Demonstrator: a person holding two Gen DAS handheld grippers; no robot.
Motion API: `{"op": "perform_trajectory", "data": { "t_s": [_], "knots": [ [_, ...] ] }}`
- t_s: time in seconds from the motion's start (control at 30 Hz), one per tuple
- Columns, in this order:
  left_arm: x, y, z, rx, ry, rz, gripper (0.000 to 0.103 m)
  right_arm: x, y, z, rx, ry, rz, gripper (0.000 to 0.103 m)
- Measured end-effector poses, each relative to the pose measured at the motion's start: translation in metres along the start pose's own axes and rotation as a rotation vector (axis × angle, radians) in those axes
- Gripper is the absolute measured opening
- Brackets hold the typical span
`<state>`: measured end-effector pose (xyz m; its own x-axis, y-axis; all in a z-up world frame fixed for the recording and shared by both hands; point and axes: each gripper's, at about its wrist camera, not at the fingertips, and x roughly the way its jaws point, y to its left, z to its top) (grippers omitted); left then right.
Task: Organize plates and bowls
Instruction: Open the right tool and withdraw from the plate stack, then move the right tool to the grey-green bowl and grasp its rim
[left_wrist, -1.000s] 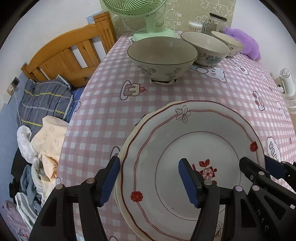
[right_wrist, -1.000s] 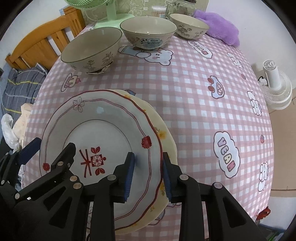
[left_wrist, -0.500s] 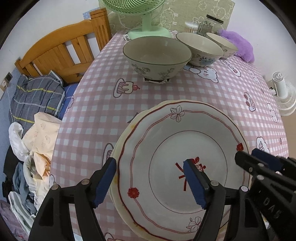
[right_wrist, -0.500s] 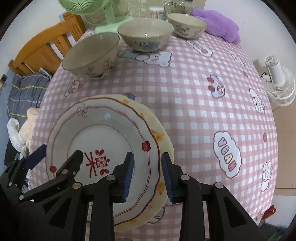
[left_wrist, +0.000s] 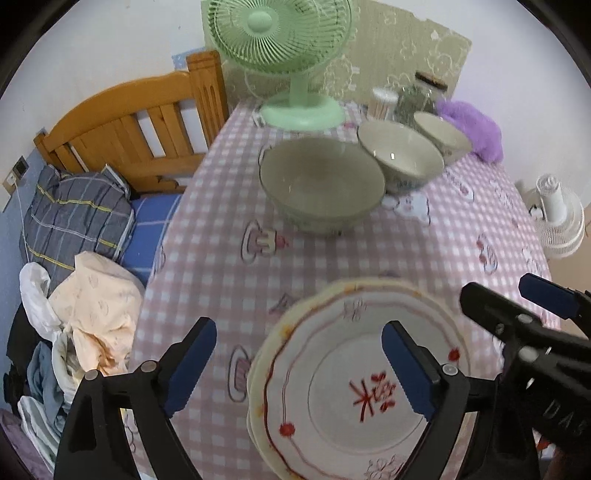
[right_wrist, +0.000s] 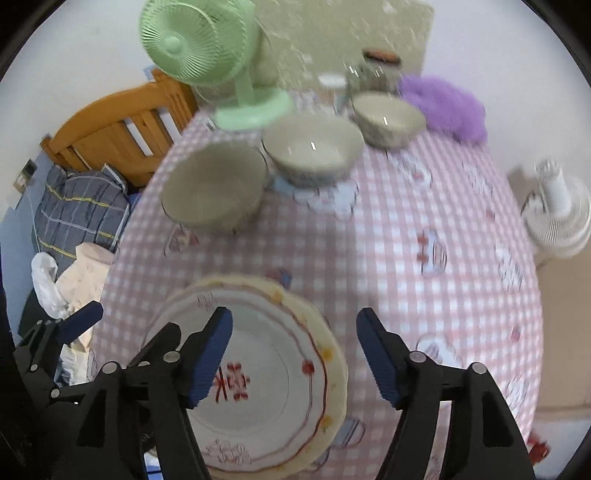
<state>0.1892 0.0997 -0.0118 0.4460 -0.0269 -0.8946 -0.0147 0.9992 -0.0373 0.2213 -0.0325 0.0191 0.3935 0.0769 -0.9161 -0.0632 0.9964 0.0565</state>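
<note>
Right wrist view: pink checked tablecloth (right_wrist: 406, 229) beside wooden bedframe (right_wrist: 110, 122)

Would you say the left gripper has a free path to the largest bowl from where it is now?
Probably yes. The left gripper is open and holds nothing, and only bare tablecloth lies between it and the largest bowl. The stacked plates sit below and to its right, off that path.

The lower plate (right_wrist: 334, 369) shows only its rim; bowls (right_wrist: 214, 186) are motion-blurred.
</note>
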Motion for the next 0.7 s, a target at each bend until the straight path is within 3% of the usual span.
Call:
{"op": "perform_trajectory", "data": {
  "t_s": [0.33, 0.57, 0.7],
  "knots": [
    [0.007, 0.002, 0.051, -0.024, -0.079, 0.054, 0.092, 0.007, 0.007, 0.053, -0.029, -0.094, 0.029, 0.076],
    [0.038, 0.012, 0.078, -0.048, -0.081, 0.114, 0.091, 0.038, 0.012, 0.086, -0.02, -0.094, 0.012, 0.076],
    [0.054, 0.016, 0.088, -0.068, -0.089, 0.12, 0.085, 0.06, 0.016, 0.099, 0.011, -0.098, 0.006, 0.076]
  ]
}}
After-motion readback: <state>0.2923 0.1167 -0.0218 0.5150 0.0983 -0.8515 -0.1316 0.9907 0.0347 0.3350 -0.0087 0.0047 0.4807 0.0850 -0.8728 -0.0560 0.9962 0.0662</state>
